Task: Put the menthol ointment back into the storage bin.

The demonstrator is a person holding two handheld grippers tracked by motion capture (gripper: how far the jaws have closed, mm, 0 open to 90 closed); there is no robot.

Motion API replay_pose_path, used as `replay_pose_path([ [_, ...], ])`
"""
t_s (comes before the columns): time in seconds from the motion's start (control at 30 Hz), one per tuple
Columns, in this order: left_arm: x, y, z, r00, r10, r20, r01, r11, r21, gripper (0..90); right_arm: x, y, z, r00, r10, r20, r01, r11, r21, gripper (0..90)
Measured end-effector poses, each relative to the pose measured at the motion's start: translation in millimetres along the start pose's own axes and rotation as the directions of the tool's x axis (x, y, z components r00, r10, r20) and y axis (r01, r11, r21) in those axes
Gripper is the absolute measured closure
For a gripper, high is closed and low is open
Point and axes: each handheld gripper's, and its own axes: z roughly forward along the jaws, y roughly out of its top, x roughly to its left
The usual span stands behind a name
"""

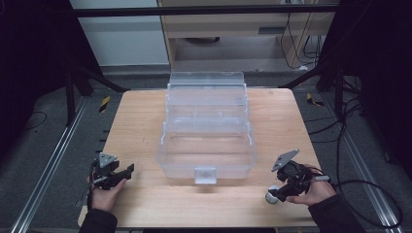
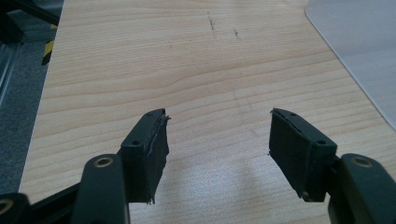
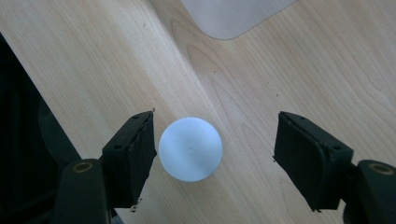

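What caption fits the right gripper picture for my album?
Open right gripper straddling a white ball on the wooden table.

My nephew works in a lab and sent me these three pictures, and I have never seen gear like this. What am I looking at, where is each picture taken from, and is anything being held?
There is no robot here. A person sits at a wooden table and holds a hand tool with two black jaws in each hand: the left gripper and the right gripper.

The wide picture comes from a camera fixed above, looking down on the table. The other two come from small cameras riding on each tool, looking along its jaws.

In the middle of the table stands a clear plastic box, open. Near the front right edge lies a small white ball.

Nothing is held. The right gripper's jaws stand open on either side of the ball, with a gap on one side. The left gripper's jaws are open over bare wood.
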Motion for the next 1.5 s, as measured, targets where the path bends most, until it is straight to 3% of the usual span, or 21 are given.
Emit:
replay_pose_path([
  [0.77,0.1,0.0,0.4,1.0000,0.002,0.000,-0.002,1.0000,0.004,37.0,3.0,-1.1,16.2,0.9977,-0.051,-0.044,0.056,0.993,0.102,36.2],
  [1.5,0.6,-0.1,0.8,1.0000,0.003,-0.001,-0.003,1.0000,0.008,37.1,0.0,-0.9,34.9,0.9948,-0.034,-0.096,0.051,0.982,0.184,46.6],
])
